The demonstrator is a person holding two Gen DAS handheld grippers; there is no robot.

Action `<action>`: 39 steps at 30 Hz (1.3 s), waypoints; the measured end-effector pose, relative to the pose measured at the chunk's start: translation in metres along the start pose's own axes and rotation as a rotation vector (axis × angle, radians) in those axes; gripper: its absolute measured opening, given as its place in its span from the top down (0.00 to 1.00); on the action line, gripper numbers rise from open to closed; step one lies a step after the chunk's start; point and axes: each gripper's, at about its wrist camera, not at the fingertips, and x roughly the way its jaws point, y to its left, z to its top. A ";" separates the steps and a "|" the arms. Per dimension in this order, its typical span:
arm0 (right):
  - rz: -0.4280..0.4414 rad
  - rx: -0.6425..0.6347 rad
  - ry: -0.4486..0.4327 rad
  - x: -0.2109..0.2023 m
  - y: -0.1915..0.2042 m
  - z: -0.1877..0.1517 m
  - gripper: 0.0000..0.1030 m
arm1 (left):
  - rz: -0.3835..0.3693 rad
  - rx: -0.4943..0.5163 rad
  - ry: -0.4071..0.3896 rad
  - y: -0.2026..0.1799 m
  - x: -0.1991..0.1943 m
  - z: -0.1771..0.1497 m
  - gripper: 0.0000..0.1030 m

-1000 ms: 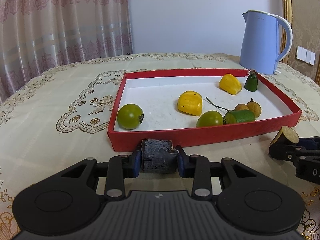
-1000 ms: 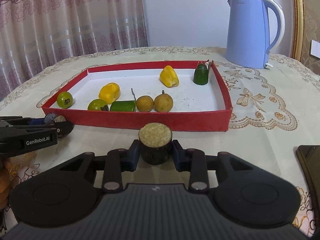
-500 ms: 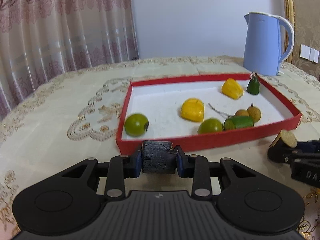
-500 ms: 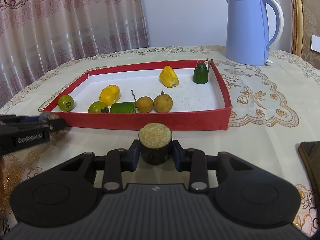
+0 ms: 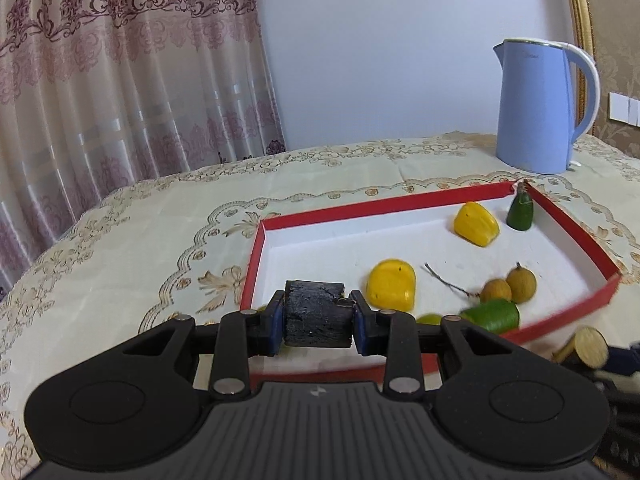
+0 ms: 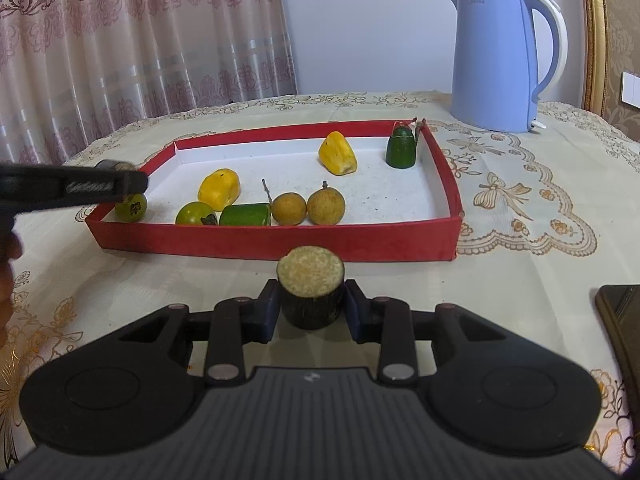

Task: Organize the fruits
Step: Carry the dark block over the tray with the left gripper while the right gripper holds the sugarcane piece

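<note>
**Two cane pieces held at the tray**

Left fingers (image 5: pixel 315 319) are clamped on a dark, rough-skinned cane piece (image 5: pixel 314 312), gripped across its curved sides with the axis lying sideways; seen from the left wrist it hangs over the near left corner of the red tray (image 5: pixel 440 199). Right fingers (image 6: pixel 311 306) grip a second cane piece (image 6: pixel 311 286) upright, its pale fibrous cut face up, low over the surface (image 6: pixel 520 248) just short of the tray's near wall. Both pieces look stiff and woody, moderately dense and unlikely to crush; the bark gives friction, so the side grip at mid-length seems secure, whereas the cut ends would probably offer a poorer hold. Inside the tray lie two yellow fruits (image 6: pixel 219 188), two green tomatoes (image 6: pixel 196 213), two longans (image 6: pixel 326 207) and two green pieces (image 6: pixel 245 215), grouped near the front wall and the far right corner. Open floor remains at centre-left and right. A blue kettle (image 6: pixel 496 56) stands beyond the tray.
</note>
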 end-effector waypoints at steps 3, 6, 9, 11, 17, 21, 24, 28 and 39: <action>0.000 0.000 0.000 0.000 0.000 0.000 0.69 | 0.004 0.001 0.004 -0.002 0.010 0.007 0.69; 0.001 0.001 0.000 0.000 0.000 0.000 0.69 | 0.009 0.009 0.013 -0.007 0.020 0.014 0.69; 0.004 0.005 0.000 0.000 0.000 0.000 0.68 | 0.012 0.020 0.021 -0.011 0.029 0.019 0.69; 0.005 0.006 0.001 0.001 -0.001 -0.001 0.68 | 0.016 0.030 0.022 -0.015 0.035 0.023 0.69; 0.005 0.007 0.001 0.000 -0.001 -0.001 0.68 | 0.038 0.061 0.033 -0.023 0.053 0.033 0.69; 0.005 0.007 0.001 0.000 -0.001 -0.001 0.68 | 0.047 0.064 0.046 -0.026 0.063 0.036 0.69; 0.005 0.006 0.001 0.000 -0.001 -0.001 0.68 | 0.044 0.063 0.060 -0.028 0.069 0.038 0.69; 0.005 0.006 0.001 0.000 -0.001 -0.001 0.68 | 0.048 0.073 0.071 -0.032 0.076 0.040 0.69; 0.005 0.006 0.001 0.000 -0.001 -0.001 0.68 | 0.011 0.024 0.115 -0.030 0.092 0.041 0.69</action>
